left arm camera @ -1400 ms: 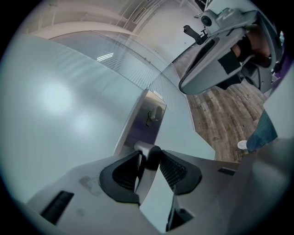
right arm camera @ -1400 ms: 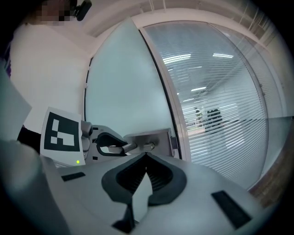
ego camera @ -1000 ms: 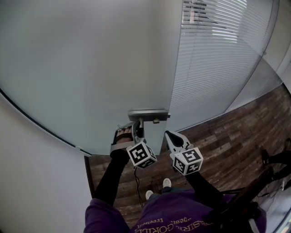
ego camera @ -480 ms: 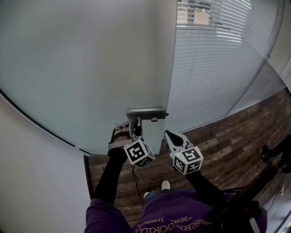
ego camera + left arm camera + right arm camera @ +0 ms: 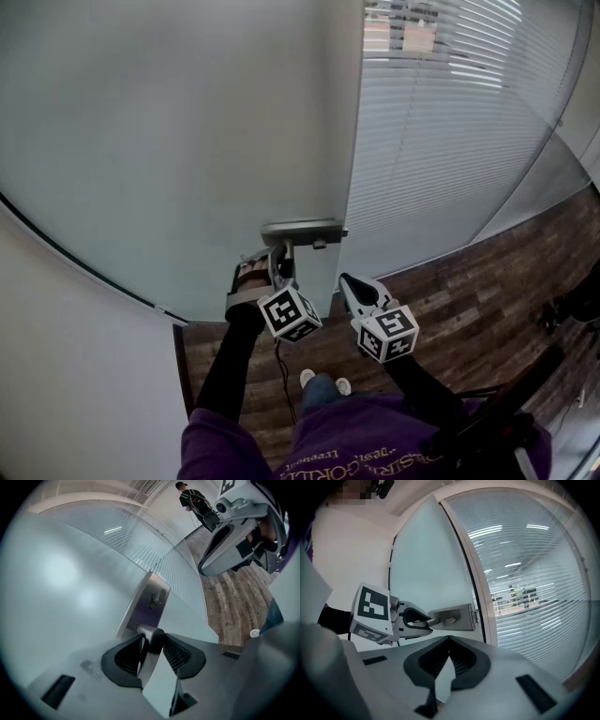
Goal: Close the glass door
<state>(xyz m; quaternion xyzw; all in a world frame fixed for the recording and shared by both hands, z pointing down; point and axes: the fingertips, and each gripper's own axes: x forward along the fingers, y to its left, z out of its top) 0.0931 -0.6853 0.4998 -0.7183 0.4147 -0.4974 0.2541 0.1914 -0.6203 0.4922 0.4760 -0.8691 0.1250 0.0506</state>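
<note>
Dark wood-plank floor (image 5: pixel 469 291) spreads across the lower right of the head view and shows again in the left gripper view (image 5: pixel 229 602). A pane covered with white horizontal blinds (image 5: pixel 450 122) rises from it; through the slats in the right gripper view (image 5: pixel 534 583), ceiling lights glow. A plain white wall (image 5: pixel 66 375) fills the left side. A thin dark cable (image 5: pixel 281 375) hangs near two white shoes (image 5: pixel 309 377). Far off, a person in dark clothes (image 5: pixel 194 501) stands on the floor.
</note>
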